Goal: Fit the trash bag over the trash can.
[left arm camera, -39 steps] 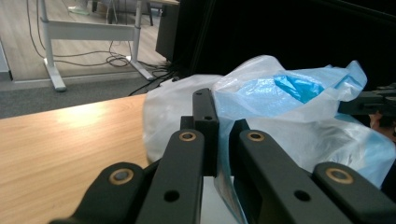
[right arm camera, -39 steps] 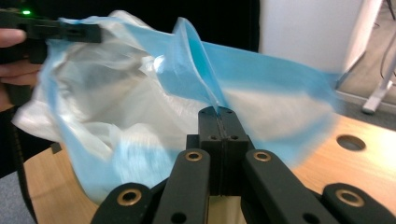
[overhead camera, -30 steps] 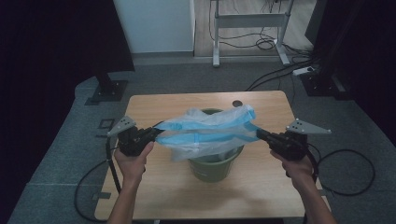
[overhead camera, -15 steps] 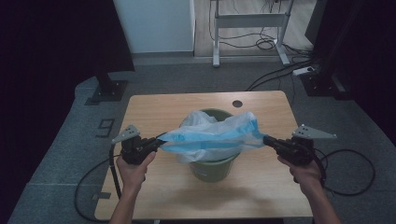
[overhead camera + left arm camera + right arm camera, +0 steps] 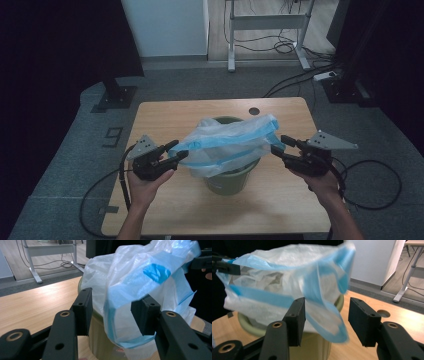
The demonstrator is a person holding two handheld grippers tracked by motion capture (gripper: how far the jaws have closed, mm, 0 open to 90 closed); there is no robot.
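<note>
Both sets of jaws stand spread. In the left gripper view the left gripper [image 5: 113, 312] has a blue-edged fold of the plastic bag [image 5: 140, 290] hanging in the gap between its jaws, not pinched; one jaw is partly covered by the film. In the right gripper view the right gripper [image 5: 325, 320] likewise has a blurred blue-trimmed flap drooping between its open jaws, touching neither pad that I can tell.

The bag is thin, translucent white film with blue bands, draped loosely over the mouth of the green bin [image 5: 227, 177] that stands just ahead of both pairs of jaws. It looks very light, limp and slippery; it will crumple and slide instead of holding a shape, and the blur at its edge suggests it flutters easily. The best hold, I judge, is the doubled blue hem at each side, where the film is thicker and already lies inside each gap; a pinch on the single white layer might tear or slip. The bin looks light too, so a hard pull on the bag might drag or tip it.

Outward from the jaws, the bench [image 5: 165, 117] is pale wood, smooth, with a round cable hole [image 5: 254, 111] beyond the bin. Past the bench lies grey carpet with trailing cables, a metal desk frame, a white panel and dark curtains.
</note>
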